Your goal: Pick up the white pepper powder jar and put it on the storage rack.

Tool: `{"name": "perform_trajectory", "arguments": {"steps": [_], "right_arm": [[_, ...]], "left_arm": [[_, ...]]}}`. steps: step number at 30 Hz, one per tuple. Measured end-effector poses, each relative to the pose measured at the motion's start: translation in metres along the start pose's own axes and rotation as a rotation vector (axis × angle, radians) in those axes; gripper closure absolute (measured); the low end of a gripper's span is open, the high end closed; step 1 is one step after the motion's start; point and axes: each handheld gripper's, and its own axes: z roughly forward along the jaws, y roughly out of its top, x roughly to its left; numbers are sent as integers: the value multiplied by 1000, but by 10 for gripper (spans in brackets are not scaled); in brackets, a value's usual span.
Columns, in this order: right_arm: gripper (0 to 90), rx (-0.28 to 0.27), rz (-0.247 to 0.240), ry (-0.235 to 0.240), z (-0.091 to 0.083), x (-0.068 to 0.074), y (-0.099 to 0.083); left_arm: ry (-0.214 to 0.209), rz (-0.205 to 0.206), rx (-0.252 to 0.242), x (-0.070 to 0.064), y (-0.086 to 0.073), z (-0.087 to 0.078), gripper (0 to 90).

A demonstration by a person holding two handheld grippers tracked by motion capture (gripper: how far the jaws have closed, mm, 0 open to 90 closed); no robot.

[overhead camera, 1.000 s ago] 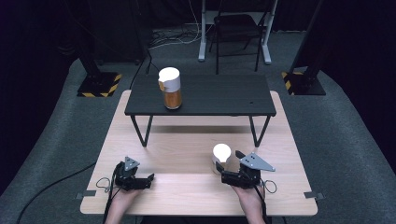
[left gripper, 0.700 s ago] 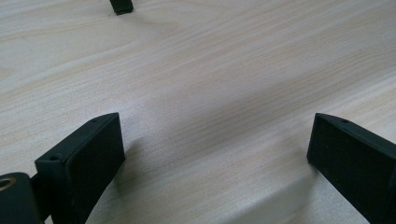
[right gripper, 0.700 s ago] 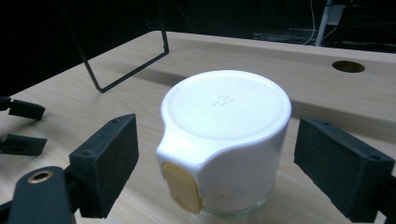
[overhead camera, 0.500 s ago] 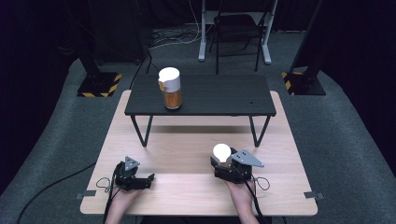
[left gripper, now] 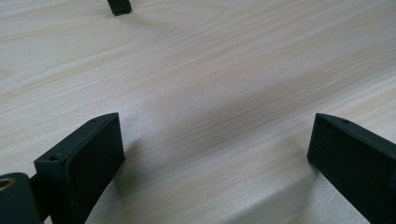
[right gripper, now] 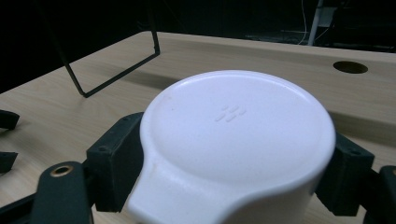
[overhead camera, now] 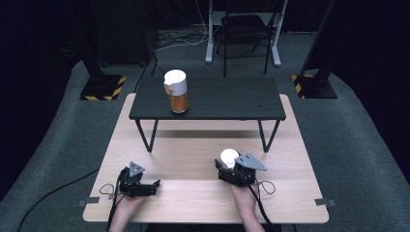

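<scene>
Pale wood forms the big table (overhead camera: 193,145), with a low black table (overhead camera: 227,99) standing on its far half and carrying a white-lidded orange jar (overhead camera: 176,92). Near the front edge, the right gripper (overhead camera: 227,166) pinches a white lid (right gripper: 233,135), while the left gripper (overhead camera: 147,186) rests with jaws spread wide.

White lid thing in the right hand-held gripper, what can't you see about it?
- White lid: its underside is hidden by its own top in the right gripper view.
- Lower front edge: cut off by that view's bottom.
- Raised mark on top: too small to read.
- High view: right hand-held gripper covers part of it.
</scene>
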Motion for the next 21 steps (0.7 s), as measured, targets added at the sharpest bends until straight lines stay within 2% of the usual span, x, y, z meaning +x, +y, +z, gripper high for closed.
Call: {"name": "perform_trajectory", "arguments": {"steps": [3, 5, 14, 21], "right_arm": [[230, -3, -2, -8, 2, 1, 0], [278, -8, -12, -11, 2, 1, -1], [288, 18, -25, 2, -2, -2, 6], [289, 12, -34, 23, -14, -6, 15]], "left_arm": [[0, 0, 0, 0, 0, 0, 31], [0, 0, 0, 0, 0, 0, 31], [-1, 1, 0, 0, 0, 0, 31], [-1, 1, 0, 0, 0, 0, 31]]}}
